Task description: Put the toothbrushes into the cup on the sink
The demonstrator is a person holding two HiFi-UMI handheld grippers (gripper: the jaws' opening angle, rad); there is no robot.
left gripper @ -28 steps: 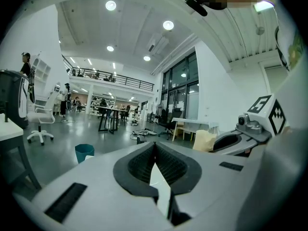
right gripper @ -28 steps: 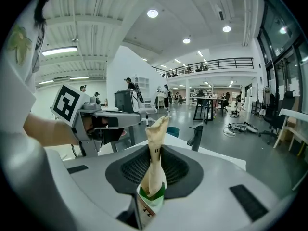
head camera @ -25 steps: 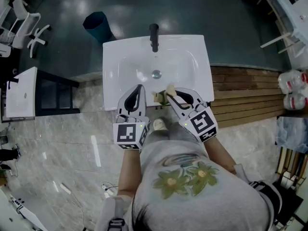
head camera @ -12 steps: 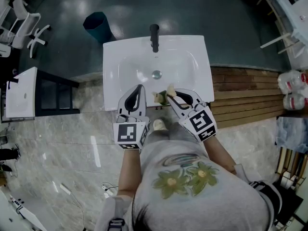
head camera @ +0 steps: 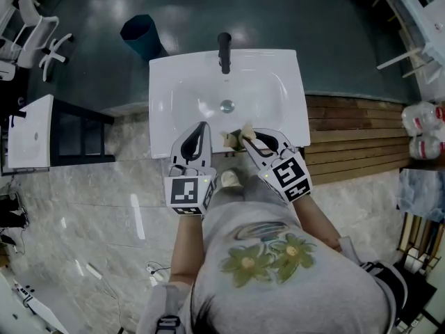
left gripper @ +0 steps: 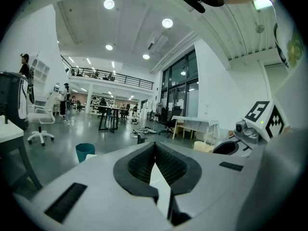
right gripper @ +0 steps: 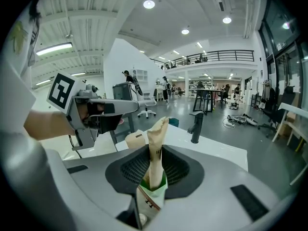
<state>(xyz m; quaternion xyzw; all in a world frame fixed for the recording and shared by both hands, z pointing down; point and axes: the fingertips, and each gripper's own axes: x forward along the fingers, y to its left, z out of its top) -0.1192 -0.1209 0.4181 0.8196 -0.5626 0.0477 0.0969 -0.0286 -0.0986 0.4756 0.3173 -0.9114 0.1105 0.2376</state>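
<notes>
So: gripping wrapped toothbrush [right gripper: 157, 134] in right tongs [right gripper: 155, 154], cream end poking up past pads, green bit of wrapper lower down. Holding left tongs [left gripper: 154, 149] shut tight, nothing inside. Parked both over front rim of white sink [head camera: 179, 82]. Got beige cup [head camera: 228, 140] on that rim, just left of toothbrush, between both tongs. Black faucet [head camera: 224, 51] at far edge.

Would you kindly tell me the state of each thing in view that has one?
left gripper: shut, empty.
right gripper: shut on the toothbrush.
cup: upright on the sink's near rim.
toothbrush: gripped, sticking out past the jaws, not yet in the cup.
faucet: no water seen running.
</notes>
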